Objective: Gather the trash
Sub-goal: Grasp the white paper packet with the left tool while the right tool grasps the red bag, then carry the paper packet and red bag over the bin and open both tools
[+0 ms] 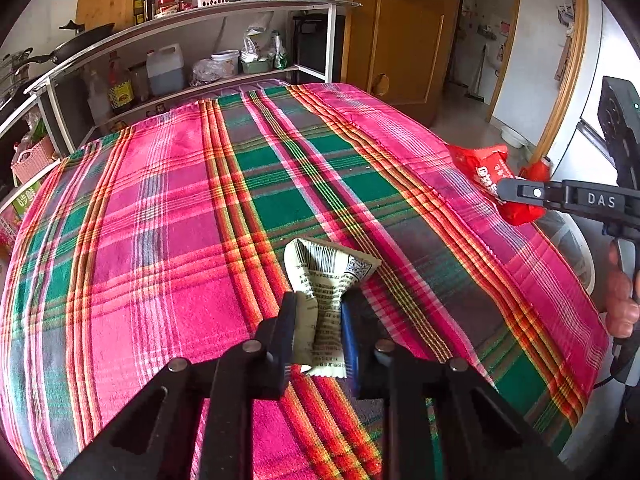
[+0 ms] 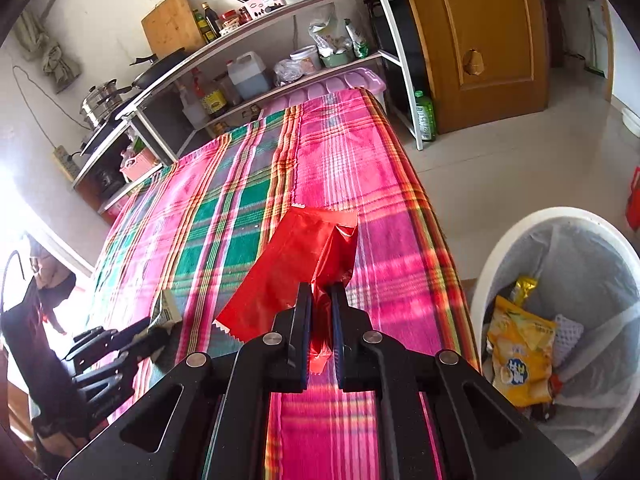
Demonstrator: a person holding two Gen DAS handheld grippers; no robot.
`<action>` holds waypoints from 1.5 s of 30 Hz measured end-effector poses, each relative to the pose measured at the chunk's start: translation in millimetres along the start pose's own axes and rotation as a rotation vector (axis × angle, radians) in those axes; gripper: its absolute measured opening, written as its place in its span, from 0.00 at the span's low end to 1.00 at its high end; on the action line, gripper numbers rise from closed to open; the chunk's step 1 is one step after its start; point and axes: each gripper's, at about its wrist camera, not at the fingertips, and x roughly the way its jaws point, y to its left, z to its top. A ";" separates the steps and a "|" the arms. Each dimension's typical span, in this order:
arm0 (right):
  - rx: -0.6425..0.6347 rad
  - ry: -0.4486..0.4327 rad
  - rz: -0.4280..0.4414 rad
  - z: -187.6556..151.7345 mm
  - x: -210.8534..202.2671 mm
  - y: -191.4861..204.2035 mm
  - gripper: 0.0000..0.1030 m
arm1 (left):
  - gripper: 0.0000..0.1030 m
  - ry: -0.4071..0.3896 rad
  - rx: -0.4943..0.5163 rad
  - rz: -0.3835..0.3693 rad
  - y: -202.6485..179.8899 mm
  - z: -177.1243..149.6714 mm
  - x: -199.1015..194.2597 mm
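A crumpled pale wrapper printed with a barcode and small black text sits low in the middle of the left wrist view, squeezed at its waist between the pads of the left gripper. Its upper part fans out above the pads, over the plaid tablecloth; whether its lower edge touches the cloth cannot be told. In the right wrist view the same gripper appears at the lower left, with the pale wrapper poking out of its tip.

A red foil wrapper fills the centre of the right wrist view. The right gripper is pressed together on one twisted end of it, and the rest of the foil sticks out forward, above the pink and green cloth. In the left wrist view this gripper comes in from the right edge, with the red foil bunched at its tip just past the table's right side, and a hand shows below it at the right edge.

A white bin with a clear liner stands on the floor at the lower right of the right wrist view, just beside the table's edge. Inside lies a yellow snack bag among other litter.

Behind the table, across the upper part of both views, runs a metal shelf rack loaded with bottles, a pan and a kettle. A wooden door stands at the upper right.
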 end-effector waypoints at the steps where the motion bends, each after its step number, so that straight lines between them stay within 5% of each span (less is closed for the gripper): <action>1: 0.001 -0.001 0.004 -2.5 -3.2 -1.2 0.09 | 0.19 -0.004 -0.003 0.011 -1.6 -0.6 -0.8; 9: -0.006 -0.031 0.027 -16.2 -30.8 -7.8 0.09 | 0.17 -0.087 -0.093 -0.040 -5.6 -1.9 -24.8; 21: 0.006 -0.095 0.005 -36.2 -77.6 -27.6 0.09 | 0.17 -0.184 -0.093 -0.173 -54.8 5.8 -54.9; 45: 0.173 -0.168 -0.135 -62.5 -132.5 -134.6 0.09 | 0.18 -0.164 0.059 -0.350 -181.5 42.3 -25.9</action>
